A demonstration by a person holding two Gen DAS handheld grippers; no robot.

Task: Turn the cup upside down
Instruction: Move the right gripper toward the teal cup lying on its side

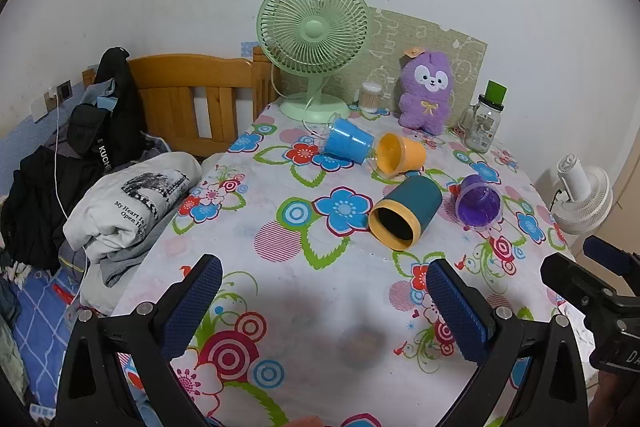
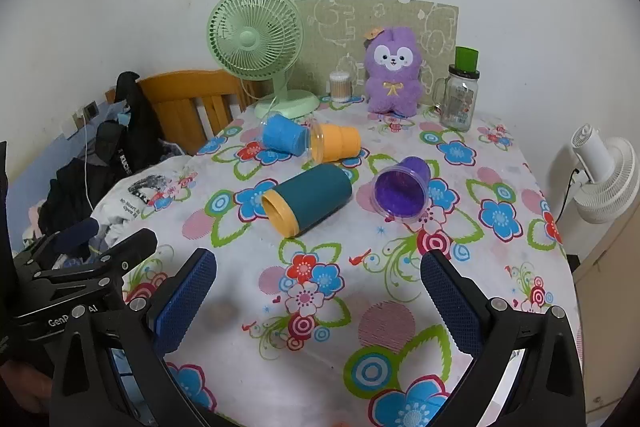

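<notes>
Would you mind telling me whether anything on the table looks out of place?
Yes: all four cups lie tipped on their sides: the blue cup against the orange cup, then the teal cup and purple cup. Nothing appears spilled.

Soft even indoor light, sharp, fisheye-warped edges.

The tablecloth (image 2: 500, 267) is white with bright flowers; cups are blue (image 2: 284, 137), orange (image 2: 340, 143), teal (image 2: 316, 197) and purple (image 2: 402, 189).

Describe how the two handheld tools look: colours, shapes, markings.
Both match: the left tool and right tool have black angular frames with silver bolts and two fingers faced with blue textured pads. The left's body carries partly hidden white lettering, "GenP...AI".
</notes>
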